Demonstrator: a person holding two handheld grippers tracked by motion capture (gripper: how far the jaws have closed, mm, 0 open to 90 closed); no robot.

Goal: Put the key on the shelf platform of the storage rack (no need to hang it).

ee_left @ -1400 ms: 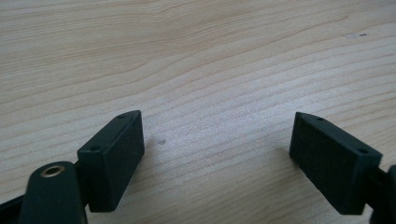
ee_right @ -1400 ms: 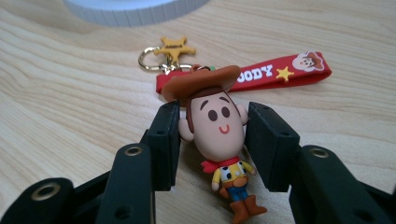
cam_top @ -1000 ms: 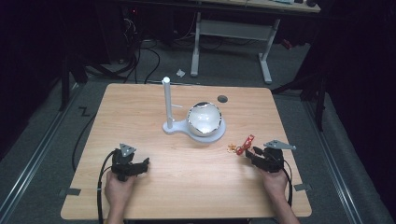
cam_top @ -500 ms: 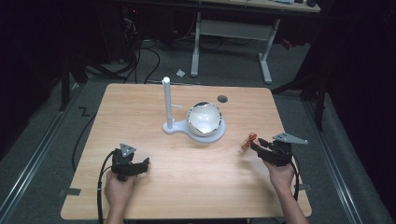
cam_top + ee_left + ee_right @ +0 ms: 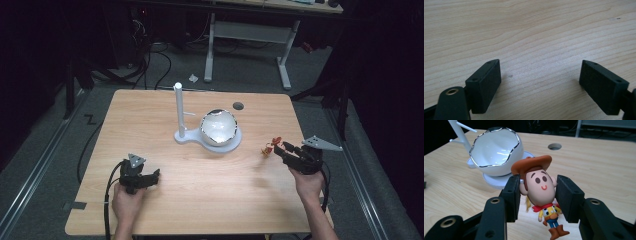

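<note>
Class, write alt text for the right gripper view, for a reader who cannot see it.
A hand-held gripper clamps the big head of a small cowboy figurine with a brown hat, holding it above a wooden table. Behind it, a white eggshell-shaped bowl with a silver jagged rim sits on a white stand with an upright post.

A white eggshell-shaped bowl [image 5: 218,127] sits beside a white post [image 5: 178,109] on the wooden table [image 5: 150,115].

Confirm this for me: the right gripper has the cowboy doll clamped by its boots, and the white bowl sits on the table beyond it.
Not quite. The right gripper clamps the cowboy doll by its head, not its boots; the boots hang free below the jaws, as the right gripper view shows. The white bowl does sit on the table beyond it.
</note>
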